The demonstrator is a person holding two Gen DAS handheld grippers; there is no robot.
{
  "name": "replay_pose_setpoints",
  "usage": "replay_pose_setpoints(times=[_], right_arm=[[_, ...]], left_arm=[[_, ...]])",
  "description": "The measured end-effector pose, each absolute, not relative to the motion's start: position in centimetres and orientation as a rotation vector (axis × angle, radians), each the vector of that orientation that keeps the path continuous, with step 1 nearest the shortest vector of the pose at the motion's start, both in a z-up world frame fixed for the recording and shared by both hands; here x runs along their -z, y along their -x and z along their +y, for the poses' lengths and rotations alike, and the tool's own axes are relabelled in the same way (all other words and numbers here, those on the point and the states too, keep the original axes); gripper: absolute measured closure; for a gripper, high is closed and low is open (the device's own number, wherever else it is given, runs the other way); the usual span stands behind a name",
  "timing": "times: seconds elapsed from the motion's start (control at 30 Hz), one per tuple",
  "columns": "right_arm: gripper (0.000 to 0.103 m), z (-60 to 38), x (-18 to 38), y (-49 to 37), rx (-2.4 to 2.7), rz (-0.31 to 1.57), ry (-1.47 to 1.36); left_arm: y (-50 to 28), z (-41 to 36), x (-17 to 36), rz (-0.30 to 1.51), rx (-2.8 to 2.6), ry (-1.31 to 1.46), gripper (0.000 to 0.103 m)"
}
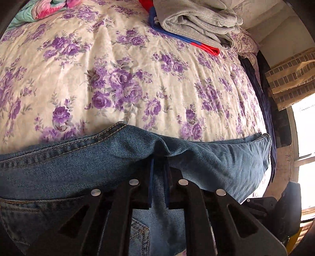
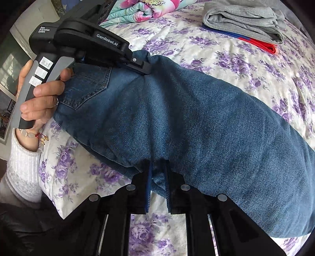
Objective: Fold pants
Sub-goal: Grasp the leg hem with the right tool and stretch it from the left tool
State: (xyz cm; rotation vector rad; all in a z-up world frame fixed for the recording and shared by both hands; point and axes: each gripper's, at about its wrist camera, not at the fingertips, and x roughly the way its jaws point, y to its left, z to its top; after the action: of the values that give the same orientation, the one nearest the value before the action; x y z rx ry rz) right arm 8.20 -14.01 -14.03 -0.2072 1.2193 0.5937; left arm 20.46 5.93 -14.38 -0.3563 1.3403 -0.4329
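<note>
Blue denim jeans [image 2: 196, 118] lie folded lengthwise across a floral bedspread [image 2: 246, 65]. My right gripper [image 2: 158, 167] is shut on the near folded edge of the jeans. My left gripper [image 1: 158, 159] is shut on the jeans' [image 1: 78, 157] far edge near the back pocket; it also shows in the right wrist view [image 2: 145, 69], held by a hand at upper left.
A folded grey garment [image 1: 198, 21] on a blue and red one [image 1: 206, 48] sits at the far side of the bed, also in the right view [image 2: 242, 19]. A pink and teal blanket [image 2: 141, 9] lies at the back. A window [image 1: 307, 137] is right.
</note>
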Motion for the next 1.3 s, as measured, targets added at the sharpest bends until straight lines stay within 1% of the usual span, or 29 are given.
replay_pose_setpoints(times=[0.17, 0.2, 0.27, 0.3, 0.33, 0.37, 0.47, 0.6, 0.7, 0.8, 0.97, 1.13, 1.17, 1.2, 1.23, 1.3], right_arm=[[0.090, -14.3, 13.4, -7.1, -0.565, 1.168, 0.183], [0.087, -15.0, 12.5, -6.5, -0.554, 1.159, 0.138], [0.067, -17.7, 9.8, -4.6, -0.557, 1.087, -0.008], [0.042, -19.5, 8.5, -3.6, -0.547, 1.029, -0.080], [0.032, -21.5, 7.4, -2.6, -0.511, 0.978, -0.134], [0.024, -23.6, 6.6, -1.8, -0.450, 0.942, -0.174], [0.024, -30.3, 6.7, -0.5, -0.248, 0.931, -0.306], [0.024, -39.3, 9.0, 0.4, -0.064, 0.919, -0.563], [0.024, -44.0, 10.8, 0.7, -0.031, 0.881, -0.733], [0.024, -45.9, 12.7, -0.1, -0.071, 0.888, -0.853], [0.025, -46.4, 14.7, -2.2, -0.120, 0.904, -0.931], [0.026, -45.7, 15.3, -5.5, -0.116, 0.871, -0.876], [0.028, -45.4, 15.2, -6.3, -0.099, 0.868, -0.855], [0.049, -45.3, 15.0, -6.7, -0.073, 0.861, -0.833], [0.084, -45.4, 14.8, -7.0, -0.070, 0.853, -0.820], [0.088, -46.0, 14.6, -7.2, -0.103, 0.822, -0.839]], left_arm=[[-20.0, 5.1, 13.9, 1.314, 0.414, 0.299, 0.095], [-19.7, 4.8, 13.7, 1.307, 0.407, 0.285, 0.095], [-18.6, 4.3, 12.9, 1.302, 0.423, 0.275, 0.096], [-17.6, 3.8, 12.2, 1.294, 0.455, 0.274, 0.096], [-16.6, 3.2, 11.4, 1.280, 0.482, 0.269, 0.096], [-15.4, 2.5, 10.7, 1.260, 0.497, 0.260, 0.096], [-12.5, -0.4, 10.0, 1.245, 0.543, 0.229, 0.096], [-10.9, -4.3, 12.9, 1.309, 0.528, 0.141, 0.096], [-9.5, -4.3, 13.3, 1.283, 0.509, 0.133, 0.094], [-8.8, -3.9, 13.4, 1.280, 0.501, 0.143, 0.093], [-9.1, -3.6, 13.5, 1.295, 0.492, 0.161, 0.093], [-9.2, -3.8, 13.5, 1.302, 0.487, 0.143, 0.093], [-9.2, -3.8, 13.5, 1.310, 0.487, 0.143, 0.093], [-9.3, -3.8, 13.6, 1.314, 0.488, 0.144, 0.093], [-9.4, -3.7, 13.6, 1.317, 0.489, 0.144, 0.093], [-9.5, -3.9, 13.7, 1.320, 0.489, 0.143, 0.092]])
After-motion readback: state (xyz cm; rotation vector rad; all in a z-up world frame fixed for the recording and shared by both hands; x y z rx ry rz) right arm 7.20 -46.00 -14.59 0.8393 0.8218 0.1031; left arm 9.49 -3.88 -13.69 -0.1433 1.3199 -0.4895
